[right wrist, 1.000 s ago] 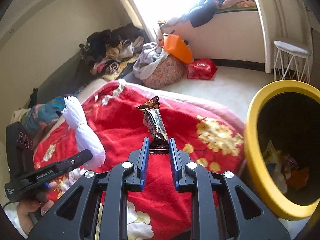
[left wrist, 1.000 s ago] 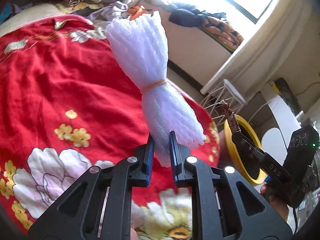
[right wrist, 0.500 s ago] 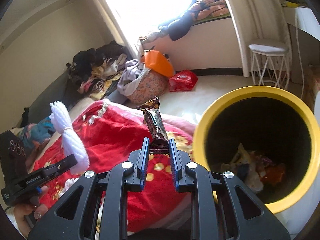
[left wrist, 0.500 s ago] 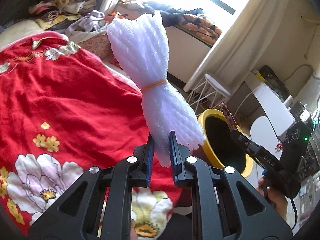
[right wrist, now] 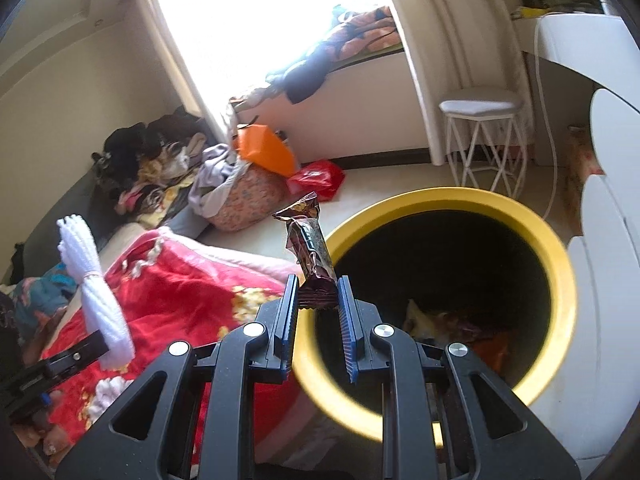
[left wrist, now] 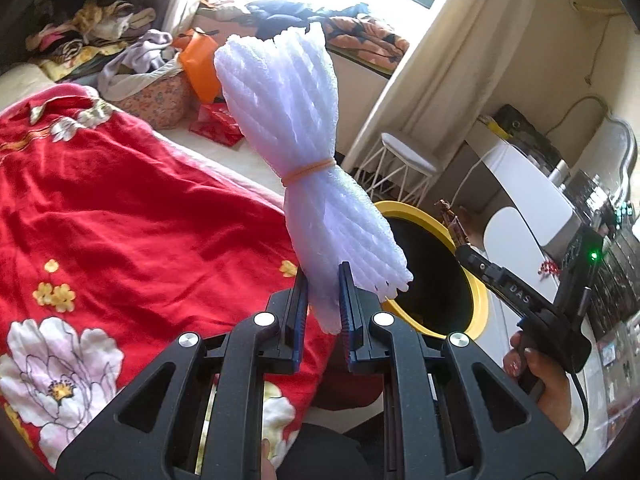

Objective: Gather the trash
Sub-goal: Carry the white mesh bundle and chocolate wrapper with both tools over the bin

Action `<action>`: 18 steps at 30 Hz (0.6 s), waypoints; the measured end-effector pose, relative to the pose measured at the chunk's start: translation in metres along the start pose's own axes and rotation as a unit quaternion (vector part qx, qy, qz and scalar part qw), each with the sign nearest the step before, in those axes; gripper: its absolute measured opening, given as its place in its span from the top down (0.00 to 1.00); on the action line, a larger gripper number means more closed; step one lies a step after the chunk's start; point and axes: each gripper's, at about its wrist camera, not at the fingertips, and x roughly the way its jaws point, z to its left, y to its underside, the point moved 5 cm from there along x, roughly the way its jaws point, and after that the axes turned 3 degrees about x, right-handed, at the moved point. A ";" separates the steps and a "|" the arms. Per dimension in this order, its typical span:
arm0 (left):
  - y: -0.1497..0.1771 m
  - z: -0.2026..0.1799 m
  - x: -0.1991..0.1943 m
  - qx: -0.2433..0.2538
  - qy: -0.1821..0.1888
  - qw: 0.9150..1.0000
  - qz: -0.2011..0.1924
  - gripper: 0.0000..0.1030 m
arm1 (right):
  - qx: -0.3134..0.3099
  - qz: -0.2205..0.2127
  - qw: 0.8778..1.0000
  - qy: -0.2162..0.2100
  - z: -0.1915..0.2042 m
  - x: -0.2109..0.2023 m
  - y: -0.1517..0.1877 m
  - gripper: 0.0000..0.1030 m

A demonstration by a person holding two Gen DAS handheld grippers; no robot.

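Now both your grippers carry trash toward the bin.
Your right gripper jaws pinch a brown snack wrapper by its end at the yellow bin's rim; your left gripper jaws squeeze a banded white foam bundle over the red bed blanket. Let go early and the foam could land beside the bin.

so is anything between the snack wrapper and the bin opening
Nothing visible. The right gripper holds the brown snack wrapper at the near rim of the yellow bin, whose mouth is open with only trash at the bottom.
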 end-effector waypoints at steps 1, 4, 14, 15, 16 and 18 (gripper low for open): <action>0.000 -0.002 0.001 0.003 0.001 1.000 0.001 0.90 | 0.004 -0.002 1.000 0.007 -0.006 -0.001 -0.001 0.82; 0.001 -0.012 0.006 0.012 0.008 1.000 0.006 0.90 | 0.013 -0.006 1.000 0.024 -0.020 0.001 -0.003 0.82; 0.002 -0.062 0.037 0.068 0.033 0.997 0.027 0.90 | 0.036 -0.010 0.997 0.075 -0.060 0.003 -0.003 0.82; 0.002 -0.066 0.040 0.073 0.035 0.996 0.027 0.90 | 0.037 -0.009 0.996 0.080 -0.064 0.003 -0.002 0.82; 0.001 -0.071 0.044 0.078 0.037 0.996 0.029 0.90 | 0.038 -0.009 0.996 0.085 -0.068 0.003 -0.002 0.82; 0.001 -0.081 0.052 0.089 0.042 0.995 0.035 0.90 | 0.045 -0.008 0.995 0.087 -0.074 0.003 0.000 0.82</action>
